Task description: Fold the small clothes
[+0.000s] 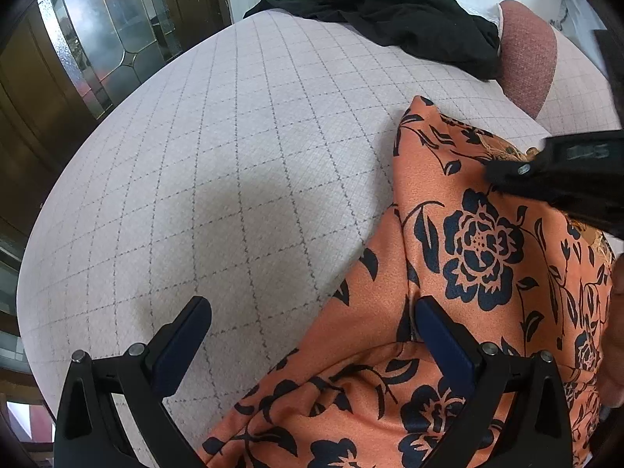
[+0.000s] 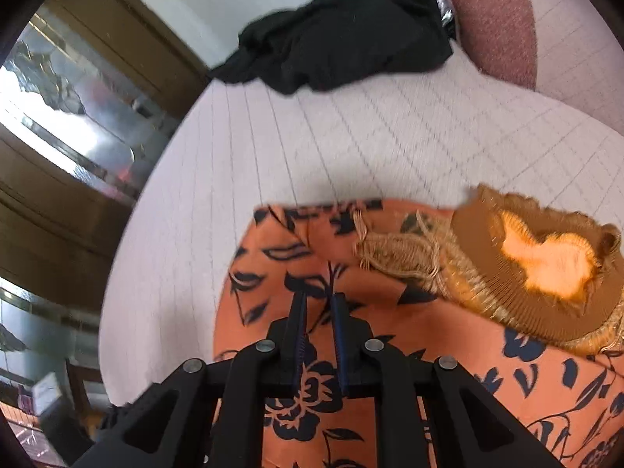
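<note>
An orange garment with dark blue flowers [image 1: 479, 241] lies on the checked pale sheet [image 1: 234, 156], its near part folded over. In the right wrist view the orange garment [image 2: 390, 351] has a brown-gold gathered band and fringe [image 2: 487, 273] at its right. My left gripper [image 1: 316, 319] is open at the cloth's left edge, one finger [image 1: 444, 343] over the cloth, the other over bare sheet. My right gripper [image 2: 319, 304] hovers over the cloth with its jaws nearly together and nothing visibly pinched. Its black body [image 1: 565, 171] also shows over the garment's far part.
A crumpled black garment [image 2: 343, 35] lies at the far side of the sheet. Beside it sits a reddish-brown cushion [image 2: 491, 19]. A dark wooden door with leaded glass [image 1: 97, 39] stands beyond the sheet's left edge.
</note>
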